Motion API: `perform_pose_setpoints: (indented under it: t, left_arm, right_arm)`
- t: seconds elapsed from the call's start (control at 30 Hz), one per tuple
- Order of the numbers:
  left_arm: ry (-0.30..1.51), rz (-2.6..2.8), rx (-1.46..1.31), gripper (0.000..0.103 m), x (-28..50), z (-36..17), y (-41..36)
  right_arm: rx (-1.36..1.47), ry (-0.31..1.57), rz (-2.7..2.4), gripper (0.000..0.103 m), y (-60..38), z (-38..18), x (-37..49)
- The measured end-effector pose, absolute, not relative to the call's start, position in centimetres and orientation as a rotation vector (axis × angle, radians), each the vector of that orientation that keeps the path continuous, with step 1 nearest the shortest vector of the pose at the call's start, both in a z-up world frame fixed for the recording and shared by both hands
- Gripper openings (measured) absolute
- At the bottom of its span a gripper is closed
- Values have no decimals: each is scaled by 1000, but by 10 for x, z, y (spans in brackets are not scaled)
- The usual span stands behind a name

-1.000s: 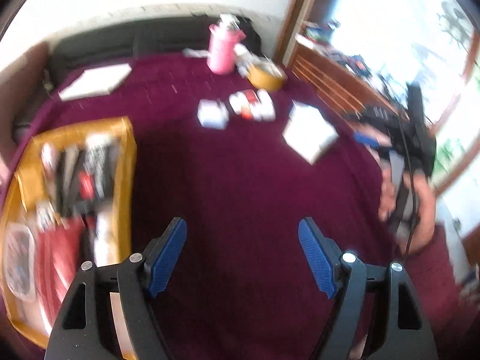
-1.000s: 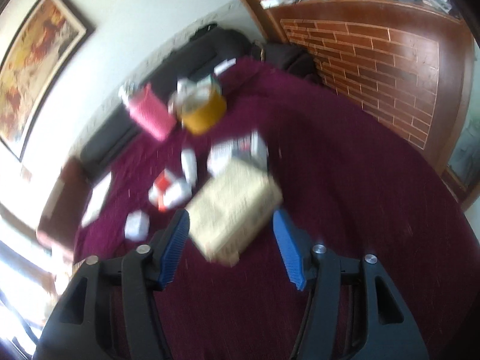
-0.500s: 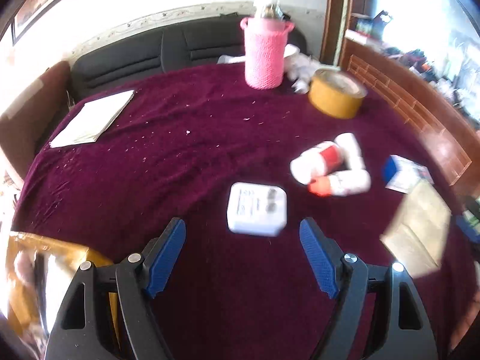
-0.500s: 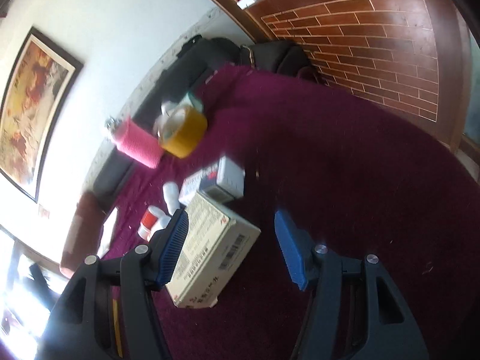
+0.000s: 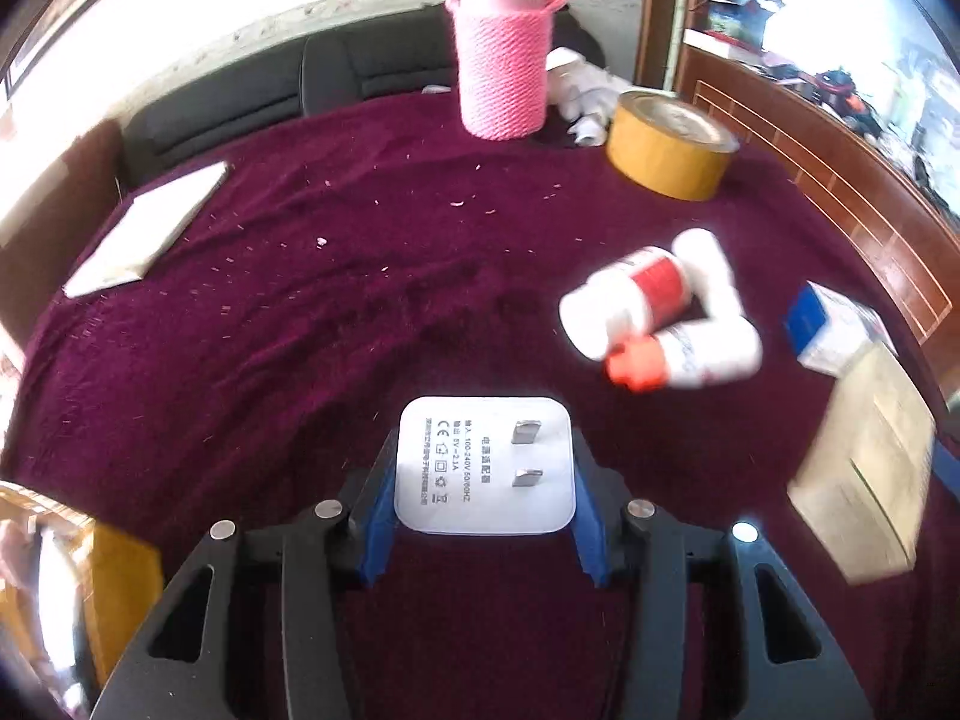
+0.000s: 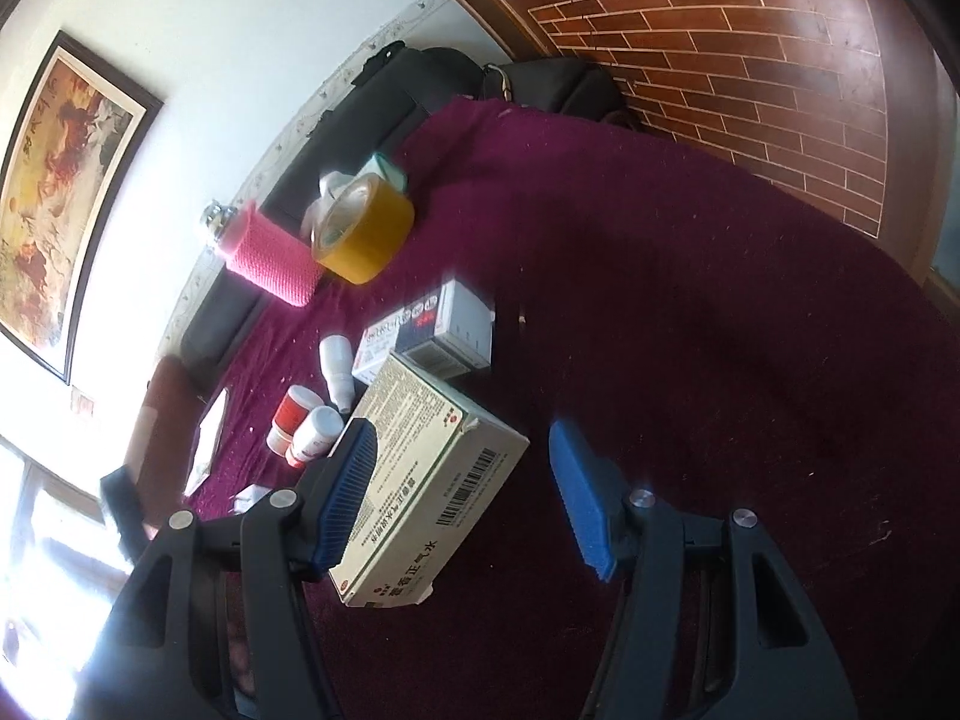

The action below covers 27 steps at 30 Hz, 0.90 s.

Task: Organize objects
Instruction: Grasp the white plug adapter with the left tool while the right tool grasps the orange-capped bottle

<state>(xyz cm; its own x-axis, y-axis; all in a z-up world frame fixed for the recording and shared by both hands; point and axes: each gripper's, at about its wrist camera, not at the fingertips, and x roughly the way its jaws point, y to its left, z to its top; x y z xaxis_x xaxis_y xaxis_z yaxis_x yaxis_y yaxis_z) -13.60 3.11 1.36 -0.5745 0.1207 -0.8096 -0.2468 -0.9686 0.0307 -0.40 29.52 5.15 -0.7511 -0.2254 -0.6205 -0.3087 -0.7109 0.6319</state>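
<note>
Charger (image 5: 483, 465) sides behind left claw (image 5: 483, 480) pads, closing; tray (image 5: 120, 576) cut off.

White charger (image 5: 483, 465) marked "100-240V 50/60Hz", beige box (image 6: 420, 498) barcode

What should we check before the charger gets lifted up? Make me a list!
1. Left gripper around the charger: ok; its fingers just closed in on both sides.
2. Firm squeeze: cannot tell.
3. Charger flat, prongs up: ok.
4. Bottles clear of the charger: ok.
5. Right gripper gripping the box: not ok; only one finger is against it.
</note>
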Motion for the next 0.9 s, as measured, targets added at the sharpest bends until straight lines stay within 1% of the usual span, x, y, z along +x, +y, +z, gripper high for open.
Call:
perform_pose_setpoints:
  t: [0.23, 0.37, 0.4, 0.47, 0.5, 0.53, 0.63, 0.67, 0.7, 0.73, 0.77, 0.83, 0.9]
  left_arm:
    - [85, 2578, -1258, 43, -50, 53, 5]
    - [-32, 2538, -1253, 43, -12, 57, -14]
    - [-48, 2534, -1249, 43, -2, 55, -18]
    - [-57, 2526, -1264, 43, 9, 49, -23]
    - [-75, 2509, -1282, 43, 12, 43, -26]
    - [-94, 2498, -1300, 43, 15, 38, -29]
    - [-118, 2492, -1321, 43, 21, 26, -35]
    - [-112, 2493, -1324, 43, 22, 22, -37]
    - [-112, 2488, -1333, 43, 23, 17, -38]
    - [-127, 2473, -1344, 43, 22, 12, -39]
    - [-148, 2460, -1348, 43, 22, 9, -40]
    - [-147, 2466, -1316, 43, 25, 8, -42]
    - [-143, 2472, -1295, 43, 27, 8, -41]
  right_arm:
    - [-1074, 1083, 2719, 59, 283, 59, -5]
    - [-1096, 1000, 2796, 58, 264, 63, -7]
    - [-1117, 1015, 2795, 58, 259, 64, -7]
    - [-1216, 1127, 2766, 60, 249, 66, -12]
    - [-1297, 1140, 2769, 60, 238, 73, -18]
    - [-1350, 1112, 2793, 60, 228, 81, -25]
    - [-1538, 907, 2902, 60, 189, 105, -60]
    - [-1576, 798, 2926, 60, 179, 110, -72]
    - [-1596, 607, 2953, 60, 162, 115, -90]
    - [-1613, 481, 2971, 60, 152, 117, -101]
    - [-1647, 317, 2983, 60, 138, 118, -116]
    - [-1665, 118, 2963, 60, 122, 119, -136]
    - [-1674, -13, 2900, 60, 112, 121, -156]
